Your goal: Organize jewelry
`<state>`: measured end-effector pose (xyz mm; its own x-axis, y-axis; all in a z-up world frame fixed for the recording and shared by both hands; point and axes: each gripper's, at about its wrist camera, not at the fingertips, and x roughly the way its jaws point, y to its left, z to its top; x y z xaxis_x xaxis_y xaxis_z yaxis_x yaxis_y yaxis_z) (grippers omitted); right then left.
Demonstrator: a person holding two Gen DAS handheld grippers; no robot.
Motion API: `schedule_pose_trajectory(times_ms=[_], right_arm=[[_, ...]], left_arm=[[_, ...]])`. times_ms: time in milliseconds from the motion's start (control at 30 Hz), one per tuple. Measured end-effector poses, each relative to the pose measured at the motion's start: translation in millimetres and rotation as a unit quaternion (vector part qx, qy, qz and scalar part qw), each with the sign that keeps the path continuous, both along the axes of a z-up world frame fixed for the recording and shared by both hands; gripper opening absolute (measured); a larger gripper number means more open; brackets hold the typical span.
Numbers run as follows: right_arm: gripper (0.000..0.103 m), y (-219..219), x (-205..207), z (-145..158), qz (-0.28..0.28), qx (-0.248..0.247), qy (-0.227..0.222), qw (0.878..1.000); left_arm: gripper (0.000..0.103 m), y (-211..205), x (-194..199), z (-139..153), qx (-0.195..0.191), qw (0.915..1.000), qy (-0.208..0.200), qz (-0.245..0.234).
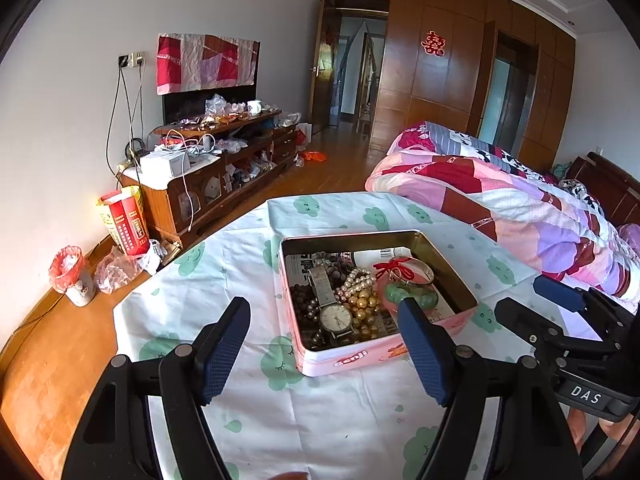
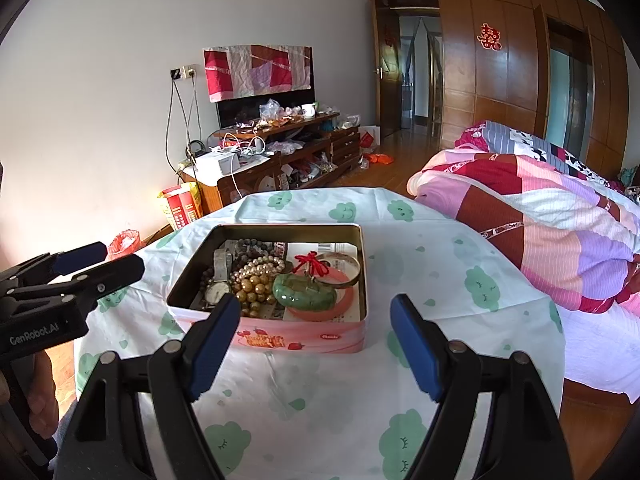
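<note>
A pink tin box stands open on a small table with a cloud-print cloth. In it lie a wristwatch, pearl and gold bead strands, dark beads, a green jade bangle, a pink bangle, a metal bangle and a red cord. My left gripper is open and empty, just before the tin. My right gripper is open and empty, close in front of the tin.
A bed with a pink patchwork quilt lies to the right. A cluttered wooden TV cabinet stands against the far wall. A red box and a small bin sit on the floor at left.
</note>
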<state>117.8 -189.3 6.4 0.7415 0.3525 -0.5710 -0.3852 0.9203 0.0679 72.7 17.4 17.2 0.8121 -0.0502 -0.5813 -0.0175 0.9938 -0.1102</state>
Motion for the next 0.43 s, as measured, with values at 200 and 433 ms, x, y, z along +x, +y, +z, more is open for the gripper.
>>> schedule_pose_trajectory(times_ms=[200,433], right_arm=[[0.080,-0.1,-0.1,-0.3,0.000,-0.001,0.001,1.000],[0.080,-1.4,-0.2,-2.4,-0.001,-0.004,0.003,1.000]], left_arm=[[0.092,-0.8,-0.4,-2.1,0.011,0.9999,-0.003,0.006],[0.092,-0.3,-3.5,0.3,0.016,0.9997,-0.019,0.004]])
